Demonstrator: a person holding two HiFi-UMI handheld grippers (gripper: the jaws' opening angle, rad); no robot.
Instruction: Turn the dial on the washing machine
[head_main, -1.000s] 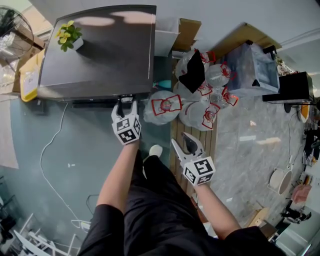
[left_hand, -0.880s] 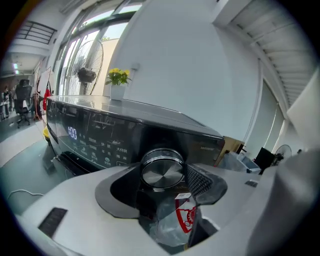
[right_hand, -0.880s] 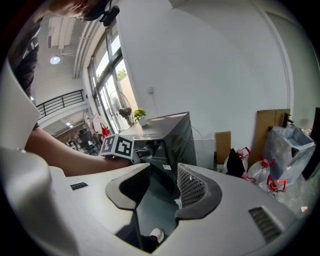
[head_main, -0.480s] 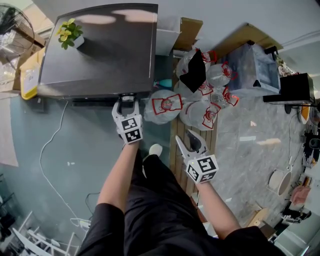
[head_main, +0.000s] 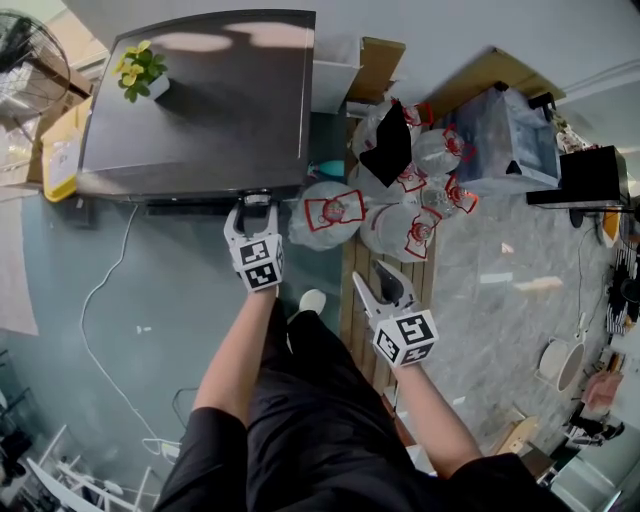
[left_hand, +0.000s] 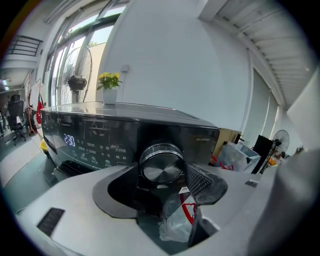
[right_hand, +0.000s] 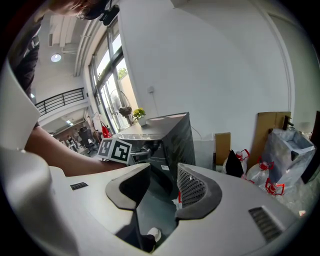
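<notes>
Brushed-metal dial (left_hand: 161, 166) sits at the right end of the washing machine's (left_hand: 75, 127) dark control panel, and the left gripper (left_hand: 161, 176) has it pinched, a pad on either side of the rim. Over to the right gripper (right_hand: 159, 186): it hangs well apart from the machine beside the person's leg (head_main: 320, 370), jaws spread, nothing between them. Yellow flowers in a white pot (head_main: 138, 72) stand on the machine's top, and clear bags with red handles (head_main: 330, 212) are piled just beside it.
</notes>
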